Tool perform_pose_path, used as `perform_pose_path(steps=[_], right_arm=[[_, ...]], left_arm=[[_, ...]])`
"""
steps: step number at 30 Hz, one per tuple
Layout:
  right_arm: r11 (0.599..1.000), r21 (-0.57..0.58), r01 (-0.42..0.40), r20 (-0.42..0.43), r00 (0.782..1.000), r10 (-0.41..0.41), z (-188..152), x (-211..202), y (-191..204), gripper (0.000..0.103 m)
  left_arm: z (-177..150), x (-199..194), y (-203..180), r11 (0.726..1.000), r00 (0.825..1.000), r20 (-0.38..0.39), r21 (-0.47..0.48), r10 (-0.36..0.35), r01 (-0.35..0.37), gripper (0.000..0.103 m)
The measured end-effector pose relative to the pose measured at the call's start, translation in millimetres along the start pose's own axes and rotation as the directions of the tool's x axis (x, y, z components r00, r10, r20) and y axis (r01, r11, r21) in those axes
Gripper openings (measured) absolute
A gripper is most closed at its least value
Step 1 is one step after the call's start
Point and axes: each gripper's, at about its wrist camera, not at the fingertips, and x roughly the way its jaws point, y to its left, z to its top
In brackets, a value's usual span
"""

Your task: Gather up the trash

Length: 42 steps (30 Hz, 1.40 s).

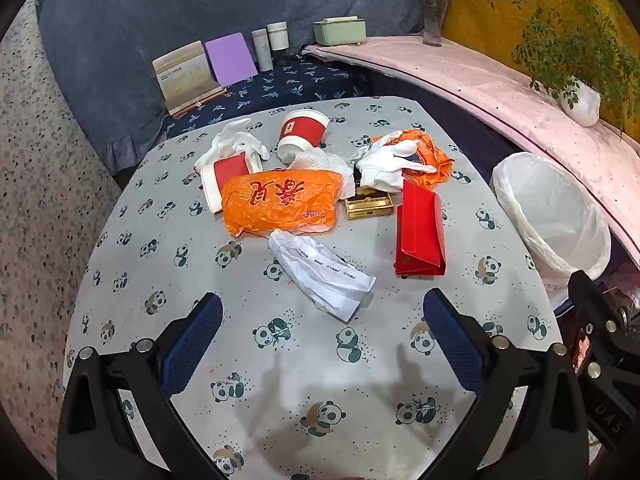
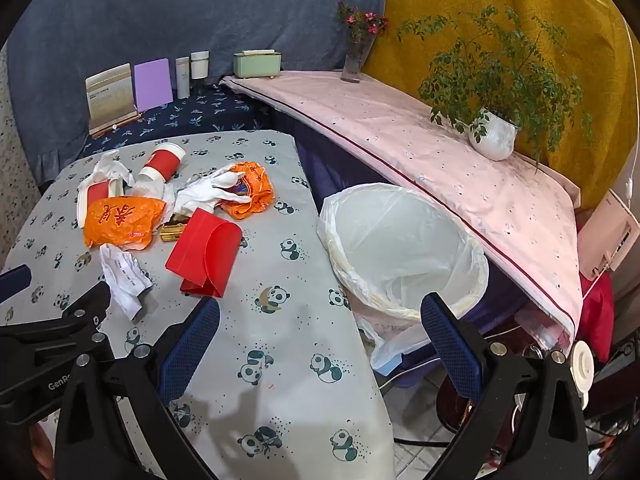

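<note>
Trash litters the table's far half; both grippers hover agape, empty; bin off its right edge, seemingly empty.

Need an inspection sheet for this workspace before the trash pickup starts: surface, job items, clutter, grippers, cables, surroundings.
Surface: panda-print tablecloth, flat.
Job's things: crumpled white paper, orange bag, second orange bag, red folded carton, two red paper cups, white gloves, gold box; lined bin beside the table, nothing seen inside.
Clutter: nothing seen beyond the trash.
Grippers: left gripper open, holding nothing; right gripper open, holding nothing.
Cables: a white cable by the yellow curtain; dark cables on the floor.
Surroundings: potted plant, flower vase, green box.
</note>
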Motion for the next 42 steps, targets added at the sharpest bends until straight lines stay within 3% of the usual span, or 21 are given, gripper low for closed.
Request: perform_pose_path(steps=[15, 42], right_arm=[[1.0, -0.013, 0.005, 0.001, 1.0, -0.005, 1, 1, 3, 0.096], [1.0, -0.007, 0.025, 0.015, 1.0, -0.025, -1, -6, -1, 0.096]], left_arm=[[1, 3, 5, 1.0, 1.0, -0.027, -0.021, 0.004, -0.005, 0.096], [-2, -6, -2, 1.0, 1.0, -0.002, -0.008, -0.012, 0.012, 0.096]])
